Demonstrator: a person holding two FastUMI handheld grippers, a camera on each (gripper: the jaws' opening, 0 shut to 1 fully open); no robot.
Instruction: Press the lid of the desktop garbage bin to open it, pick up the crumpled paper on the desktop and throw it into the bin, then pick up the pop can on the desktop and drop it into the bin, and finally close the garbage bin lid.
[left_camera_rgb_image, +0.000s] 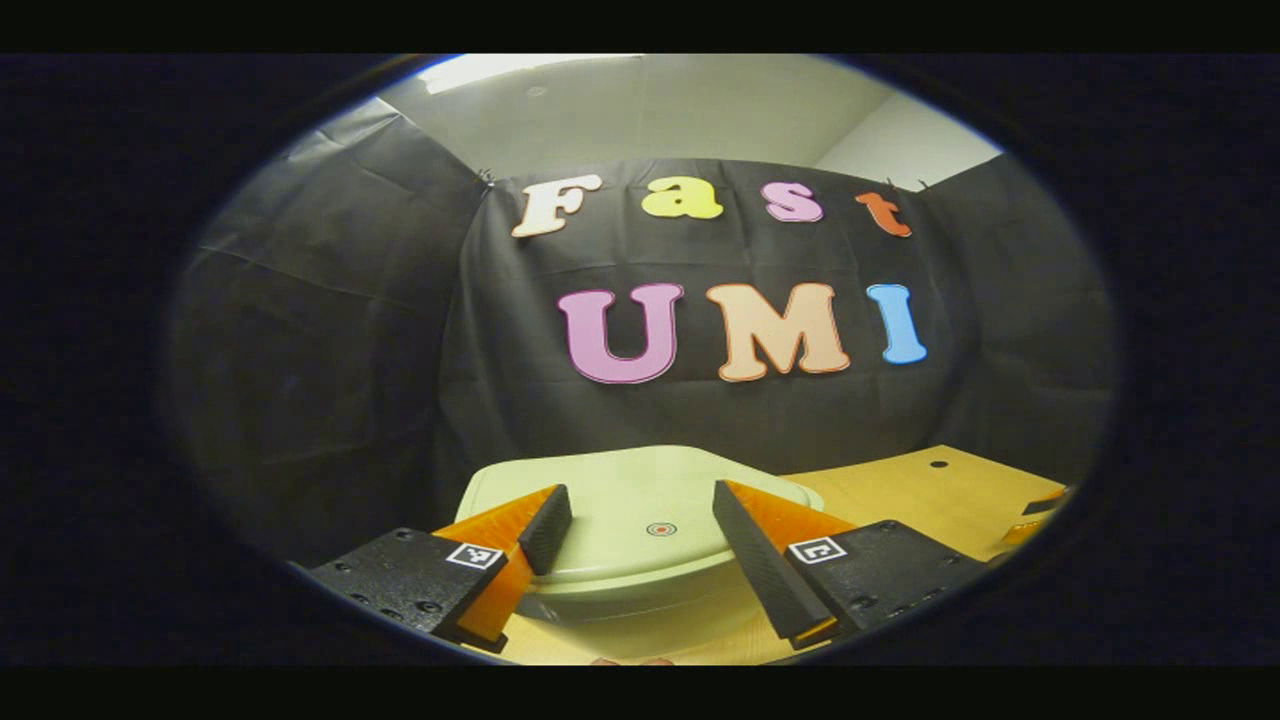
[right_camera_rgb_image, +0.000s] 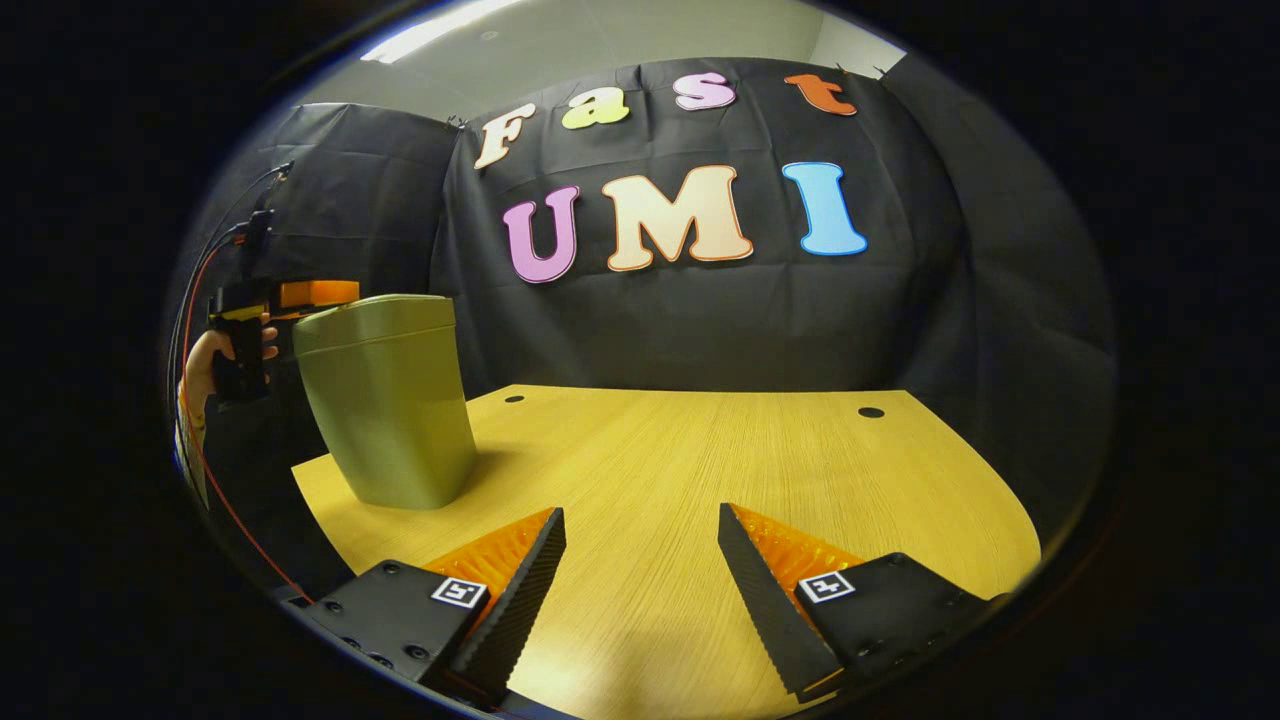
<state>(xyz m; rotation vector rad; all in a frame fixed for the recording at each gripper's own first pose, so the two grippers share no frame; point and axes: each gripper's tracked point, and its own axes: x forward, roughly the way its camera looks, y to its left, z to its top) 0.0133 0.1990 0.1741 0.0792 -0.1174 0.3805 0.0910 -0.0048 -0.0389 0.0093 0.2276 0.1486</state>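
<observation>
**Two open grippers, bin lid down**

Two hand-held grippers are spread wide and grasp nothing. In the left gripper view, the left hand-held gripper (left_camera_rgb_image: 640, 545) hovers over the bin (left_camera_rgb_image: 640, 520), its fingers apart on either side of the closed lid (left_camera_rgb_image: 620, 490), which lies flat and shows a small red ring mark (left_camera_rgb_image: 661, 529) near its front edge. Whether the fingers touch the lid cannot be told. Right of the bin, bare desk (left_camera_rgb_image: 930, 485) runs to a curved far edge with a small dark hole in it.

In the right gripper view, a hand (right_camera_rgb_image: 215, 360) at far left holds the left gripper's handle just behind the bin (right_camera_rgb_image: 385, 400). That bin stands upright at the desk's left corner, long axis vertical, narrowing toward its base, lid shut on top. From there rightward the desk (right_camera_rgb_image: 700, 470) lies open up to its far edge against the cloth wall, with two small holes there. The right hand-held gripper (right_camera_rgb_image: 640, 580) hangs low above the near desk, well apart from the bin.
</observation>
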